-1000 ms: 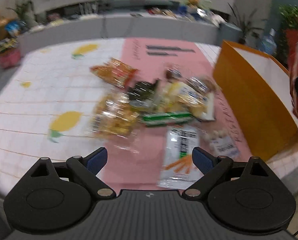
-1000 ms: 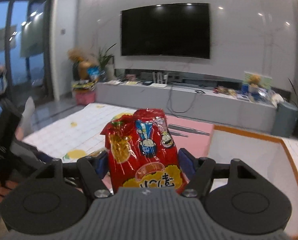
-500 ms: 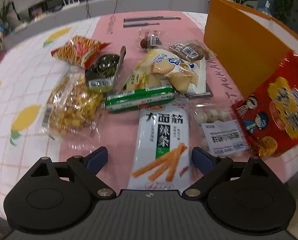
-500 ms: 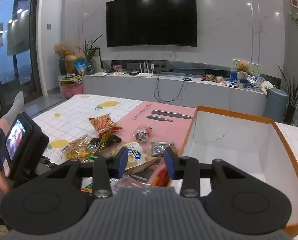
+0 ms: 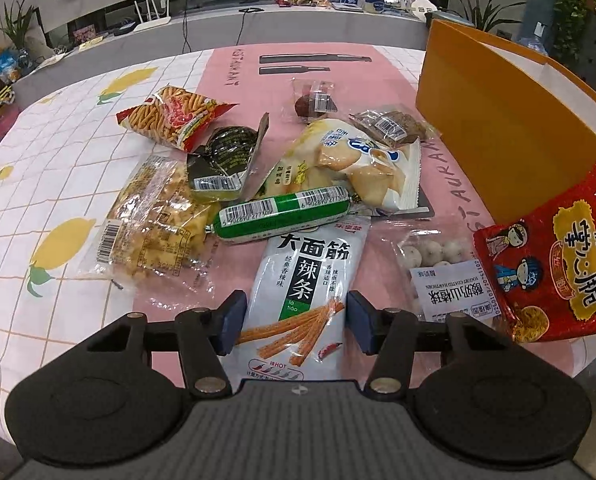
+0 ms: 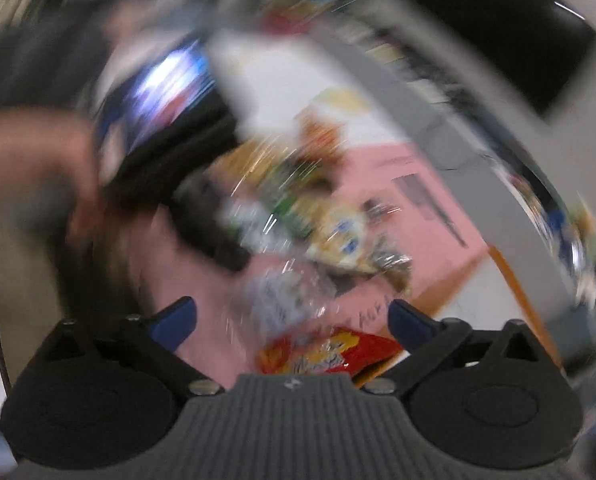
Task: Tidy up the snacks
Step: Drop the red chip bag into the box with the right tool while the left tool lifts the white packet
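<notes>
On the left side of the table [image 5: 58, 152], on the white cloth with yellow lemons, lies a clear bag of yellow crackers [image 5: 154, 220]. Far behind it is a red bag of thin sticks [image 5: 174, 116]. Next to that is a small dark pack [image 5: 226, 160], partly on top of the crackers.

In the middle, on the pink mat [image 5: 234, 68], a green sausage tube [image 5: 282, 214] lies across the pile. Behind it is a pale bag of round biscuits [image 5: 353, 160]. Farther back are a small clear pack with something dark inside [image 5: 313, 100] and a brown snack pack [image 5: 389, 124].

Near the camera lies a white bag with orange sticks drawn on it [image 5: 301, 296]. The left claw [image 5: 294, 320] sits over this bag with one blue pad on each side. The pads are partly open and are close to the bag's edges, but they do not squeeze it.

To the right is a clear bag of white balls [image 5: 437, 268]. Right of that is a big red bag with cartoon kids [image 5: 553, 252], leaning at the near corner of the orange box [image 5: 497, 120].

The right wrist view is very blurry. The right claw [image 6: 292, 320] is wide open and holds nothing. The red bag [image 6: 329, 352] shows just below and between its pads.
</notes>
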`<state>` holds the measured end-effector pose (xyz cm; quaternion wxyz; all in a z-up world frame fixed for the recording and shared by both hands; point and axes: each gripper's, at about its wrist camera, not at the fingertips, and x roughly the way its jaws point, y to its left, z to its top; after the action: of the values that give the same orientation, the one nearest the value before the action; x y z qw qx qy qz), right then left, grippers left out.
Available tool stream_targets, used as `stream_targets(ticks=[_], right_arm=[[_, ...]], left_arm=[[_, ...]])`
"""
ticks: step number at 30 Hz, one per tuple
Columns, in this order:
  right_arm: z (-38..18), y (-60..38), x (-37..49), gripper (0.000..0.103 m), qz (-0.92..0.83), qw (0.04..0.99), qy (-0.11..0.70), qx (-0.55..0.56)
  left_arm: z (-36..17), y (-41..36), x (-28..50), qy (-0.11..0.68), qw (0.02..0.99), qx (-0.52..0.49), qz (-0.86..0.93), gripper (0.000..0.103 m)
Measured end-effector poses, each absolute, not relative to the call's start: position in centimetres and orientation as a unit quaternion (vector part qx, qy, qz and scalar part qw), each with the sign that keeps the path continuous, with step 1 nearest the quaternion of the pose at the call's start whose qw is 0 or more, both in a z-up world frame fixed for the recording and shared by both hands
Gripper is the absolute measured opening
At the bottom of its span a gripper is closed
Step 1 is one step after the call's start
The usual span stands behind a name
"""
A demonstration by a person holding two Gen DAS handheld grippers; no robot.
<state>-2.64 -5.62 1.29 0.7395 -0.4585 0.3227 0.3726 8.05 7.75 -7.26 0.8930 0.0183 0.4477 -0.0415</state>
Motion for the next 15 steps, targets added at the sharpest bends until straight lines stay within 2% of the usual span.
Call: stream_targets(ticks=[2, 6, 15], right_arm=[[-0.4, -3.6, -2.3, 0.100, 0.370, 0.681, 0.332, -0.537], [-3.6, -1.4, 0.1, 0.100, 0.355, 0.605, 0.380, -0.602], [-8.2, -0.1, 5.1, 0.099, 0.327, 0.527, 0.487, -0.616]], left_arm=[[-7.2, 8.1, 8.0, 0.452, 0.891, 0.014, -0.042, 0.061], [-7.1, 8.9, 7.5, 0.453, 0.890, 0.010, -0.051, 0.061], [-7.0, 9.6, 7.1, 0.454, 0.888, 0.016, -0.069, 0.060]])
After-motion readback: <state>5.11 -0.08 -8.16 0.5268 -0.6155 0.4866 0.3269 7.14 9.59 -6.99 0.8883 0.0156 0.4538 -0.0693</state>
